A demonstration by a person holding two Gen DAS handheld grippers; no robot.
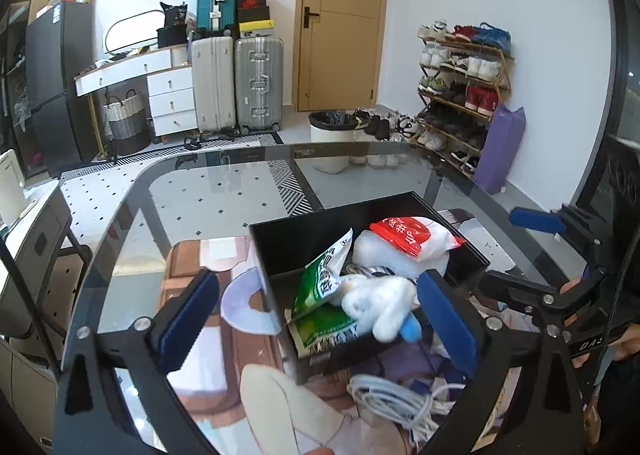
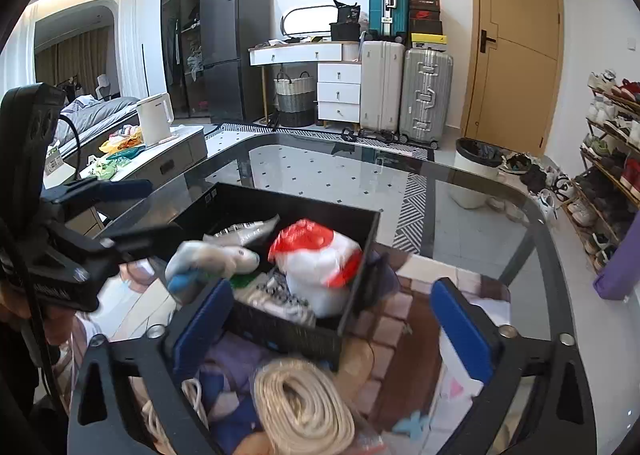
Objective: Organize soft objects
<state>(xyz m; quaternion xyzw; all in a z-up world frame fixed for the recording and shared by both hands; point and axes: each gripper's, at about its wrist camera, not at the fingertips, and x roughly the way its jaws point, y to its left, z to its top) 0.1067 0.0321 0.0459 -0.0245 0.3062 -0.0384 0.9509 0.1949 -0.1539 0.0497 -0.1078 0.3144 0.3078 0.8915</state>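
Beige rope coil (image 2: 304,403) in right view only, both claws spread wide, empty, black bin (image 1: 320,231) ahead

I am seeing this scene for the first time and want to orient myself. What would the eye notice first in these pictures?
First comes the black bin on the glass table, filled with soft things: a red-and-white bag at its far side, a green packet, and a white plush toy over its near edge. Next are the left gripper and right gripper, both open and empty. A coiled white cable lies on the mat before the bin.
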